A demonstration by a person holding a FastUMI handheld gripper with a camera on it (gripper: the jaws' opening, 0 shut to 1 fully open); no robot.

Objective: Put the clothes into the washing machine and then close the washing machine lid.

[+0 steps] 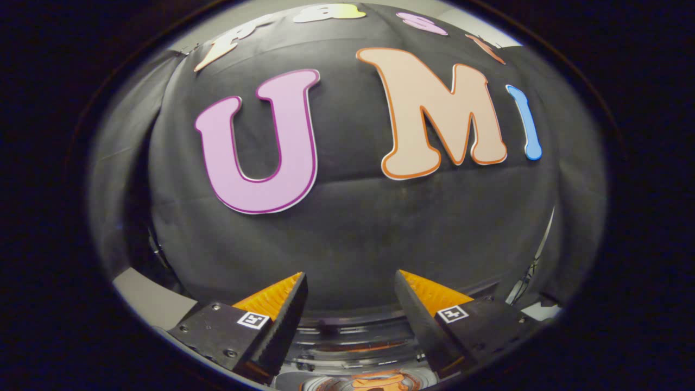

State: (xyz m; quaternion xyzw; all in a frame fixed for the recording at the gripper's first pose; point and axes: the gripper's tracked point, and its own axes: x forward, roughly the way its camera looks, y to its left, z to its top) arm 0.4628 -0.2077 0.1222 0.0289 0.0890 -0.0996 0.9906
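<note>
The gripper hangs spread open and empty above the washing machine, where orange clothes seem to lie inside already, likely leaving only the lid.

Gripper held level, facing black cloth wall; fingers spread wide apart, nothing between them. Below and between fingers, washing machine seen from above: curved rim with shiny ridged band just beneath fingertips. Deeper inside washing machine opening, orange patch, possibly clothes, too cropped to tell. Pale flat surface beside washing machine, outside one finger. Wall rises directly beyond washing machine.
</note>
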